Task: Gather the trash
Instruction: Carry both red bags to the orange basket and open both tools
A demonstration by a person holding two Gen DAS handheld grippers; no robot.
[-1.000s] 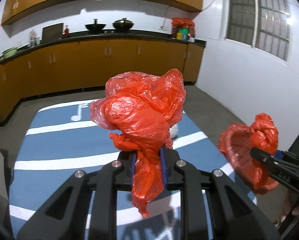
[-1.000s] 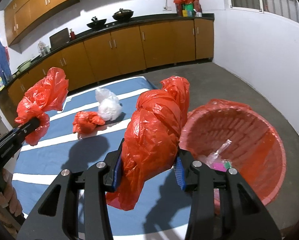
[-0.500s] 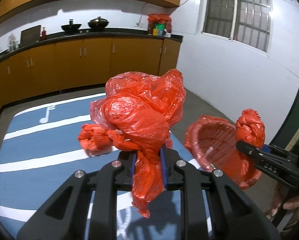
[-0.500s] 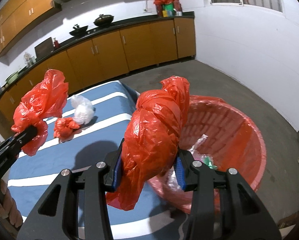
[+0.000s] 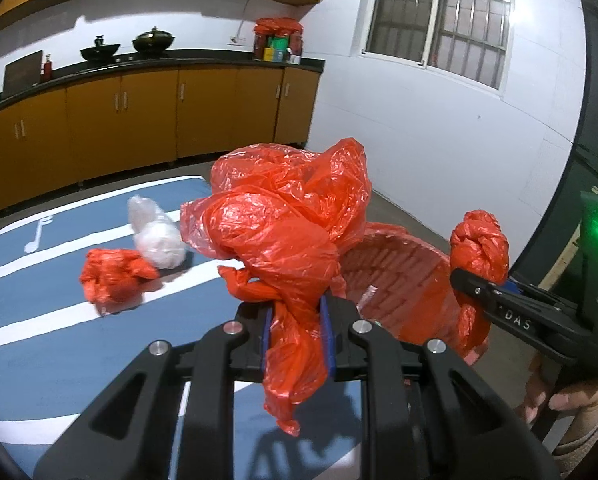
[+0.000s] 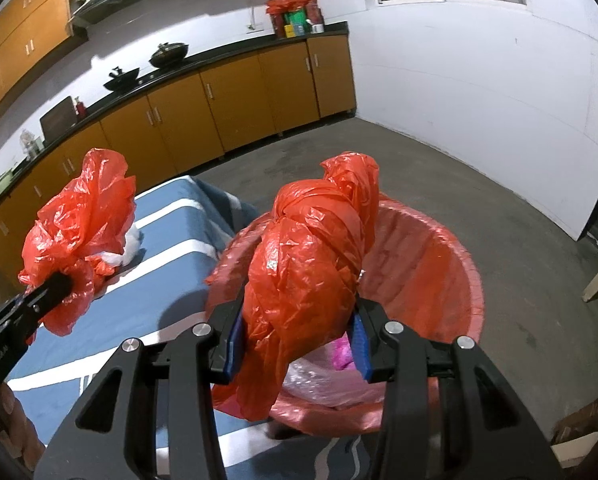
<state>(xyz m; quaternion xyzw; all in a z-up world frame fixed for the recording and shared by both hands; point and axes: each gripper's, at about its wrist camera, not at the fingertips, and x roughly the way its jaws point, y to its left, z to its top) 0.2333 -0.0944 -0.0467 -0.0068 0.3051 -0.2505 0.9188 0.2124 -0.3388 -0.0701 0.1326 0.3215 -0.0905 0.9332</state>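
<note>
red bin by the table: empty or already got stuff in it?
Not empty. Right wrist view shows clear plastic and something pink at the bottom of the red bin.

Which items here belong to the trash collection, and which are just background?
Job:
- loose crumpled red plastic bag in left gripper
- knotted red plastic bag in right gripper
- red lined bin
- small red bag, white bag on blue striped table

Background:
- black woks
- orange cabinets
</note>
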